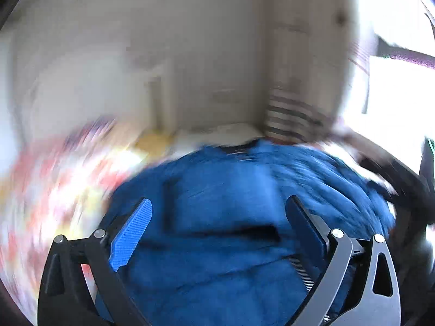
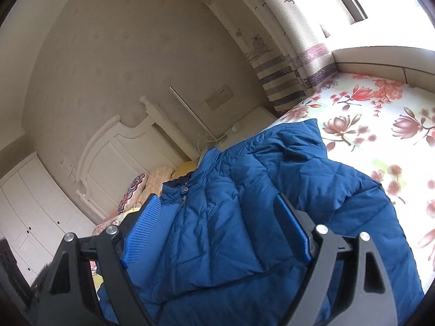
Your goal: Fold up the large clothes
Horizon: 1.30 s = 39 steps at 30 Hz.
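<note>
A blue quilted puffer jacket (image 2: 244,203) lies on a bed with a floral sheet (image 2: 380,114). Its collar and snap button point toward the headboard, and one sleeve is folded across the body. My right gripper (image 2: 214,203) is open just above the jacket's chest, nothing between its blue pads (image 2: 141,231). In the left wrist view, which is motion-blurred, the same jacket (image 1: 231,190) fills the lower half. My left gripper (image 1: 220,203) is open above it and empty.
A white headboard (image 2: 108,146) and pillows (image 2: 160,176) stand at the bed's head. A white wardrobe (image 2: 30,212) is at the left. A striped curtain (image 2: 288,81) hangs by the window. A dark shape (image 1: 402,179) shows at the right of the left view.
</note>
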Available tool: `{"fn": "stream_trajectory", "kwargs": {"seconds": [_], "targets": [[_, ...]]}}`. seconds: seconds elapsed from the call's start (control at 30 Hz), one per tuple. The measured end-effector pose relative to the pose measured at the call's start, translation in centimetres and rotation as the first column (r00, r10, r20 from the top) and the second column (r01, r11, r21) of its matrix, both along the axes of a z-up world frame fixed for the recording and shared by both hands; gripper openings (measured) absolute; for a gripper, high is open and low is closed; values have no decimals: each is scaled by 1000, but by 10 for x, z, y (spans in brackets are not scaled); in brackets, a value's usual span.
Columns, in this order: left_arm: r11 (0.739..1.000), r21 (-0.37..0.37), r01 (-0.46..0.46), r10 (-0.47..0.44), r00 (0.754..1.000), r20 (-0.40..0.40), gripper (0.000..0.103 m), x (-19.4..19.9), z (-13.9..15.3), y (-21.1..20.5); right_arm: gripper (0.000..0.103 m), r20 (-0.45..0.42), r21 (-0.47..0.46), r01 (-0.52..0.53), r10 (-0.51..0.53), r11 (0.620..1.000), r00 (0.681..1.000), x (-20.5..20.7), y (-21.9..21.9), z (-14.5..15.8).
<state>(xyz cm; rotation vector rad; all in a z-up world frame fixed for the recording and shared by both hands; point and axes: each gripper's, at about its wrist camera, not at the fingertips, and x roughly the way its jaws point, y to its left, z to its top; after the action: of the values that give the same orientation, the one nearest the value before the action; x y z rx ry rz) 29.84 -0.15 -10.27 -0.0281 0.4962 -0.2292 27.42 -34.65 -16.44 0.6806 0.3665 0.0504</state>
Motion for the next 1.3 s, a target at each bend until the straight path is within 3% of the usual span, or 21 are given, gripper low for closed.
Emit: {"fn": "stream_trajectory", "kwargs": {"seconds": [0.07, 0.1, 0.2, 0.3, 0.5, 0.6, 0.67, 0.73, 0.8, 0.87, 0.9, 1.0, 1.07, 1.13, 1.17, 1.2, 1.23, 1.27, 1.3], "targets": [[989, -130, -76, 63, 993, -102, 85, 9, -17, 43, 85, -7, -22, -9, 9, 1000, 1000, 2, 4, 1], [985, -142, -95, 76, 988, -137, 82, 10, -24, 51, 85, -12, -38, -17, 16, 999, 1000, 4, 8, 2], [986, -45, -158, 144, 965, -220, 78, 15, -42, 62, 85, -22, -91, -41, 39, 995, 999, 6, 19, 5], [986, 24, -164, 162, 929, -332, 74, 32, -62, 65, 85, -32, -139, -62, 58, 988, 998, 9, 29, 7], [978, 78, -192, 207, 919, -334, 74, 47, -65, 68, 85, -66, -252, -120, 107, 960, 992, 14, 54, 11], [972, 96, -213, 233, 913, -335, 75, 57, -71, 73, 84, -116, -346, -180, 148, 921, 982, 20, 79, 17], [973, 77, -216, 229, 911, -342, 75, 57, -71, 77, 84, -142, -454, -270, 230, 849, 963, 20, 117, 25], [971, 84, -223, 239, 911, -337, 77, 59, -70, 78, 84, -173, -568, -338, 293, 750, 940, 19, 156, 31], [969, 86, -232, 248, 906, -343, 80, 59, -71, 80, 82, -258, -703, -406, 322, 584, 911, 27, 206, 30], [969, 79, -235, 248, 904, -348, 82, 61, -72, 83, 79, -306, -780, -414, 292, 469, 906, 36, 234, 26], [968, 77, -239, 251, 903, -349, 82, 60, -72, 84, 78, -350, -818, -431, 264, 381, 899, 46, 252, 20], [967, 76, -242, 253, 900, -354, 84, 62, -74, 86, 78, -439, -852, -485, 236, 196, 867, 58, 286, 4], [967, 76, -243, 254, 899, -358, 84, 62, -74, 86, 77, -437, -877, -468, 221, 110, 872, 60, 301, -1], [967, 74, -244, 254, 897, -361, 85, 62, -74, 87, 62, -430, -894, -448, 233, 27, 872, 61, 314, -3], [967, 72, -245, 255, 897, -362, 86, 62, -74, 87, 40, -425, -897, -442, 260, 6, 867, 58, 318, -2], [967, 71, -246, 255, 896, -362, 86, 62, -74, 87, 34, -425, -892, -451, 292, 25, 857, 56, 316, 2], [966, 71, -247, 256, 896, -363, 86, 62, -74, 88, 31, -409, -890, -450, 309, 71, 859, 55, 312, 8], [966, 69, -248, 256, 896, -364, 87, 62, -75, 88, 29, -370, -875, -448, 343, 183, 863, 52, 297, 21], [966, 69, -248, 256, 895, -364, 87, 62, -75, 88, 29, -325, -827, -454, 377, 331, 867, 51, 275, 34]]}}
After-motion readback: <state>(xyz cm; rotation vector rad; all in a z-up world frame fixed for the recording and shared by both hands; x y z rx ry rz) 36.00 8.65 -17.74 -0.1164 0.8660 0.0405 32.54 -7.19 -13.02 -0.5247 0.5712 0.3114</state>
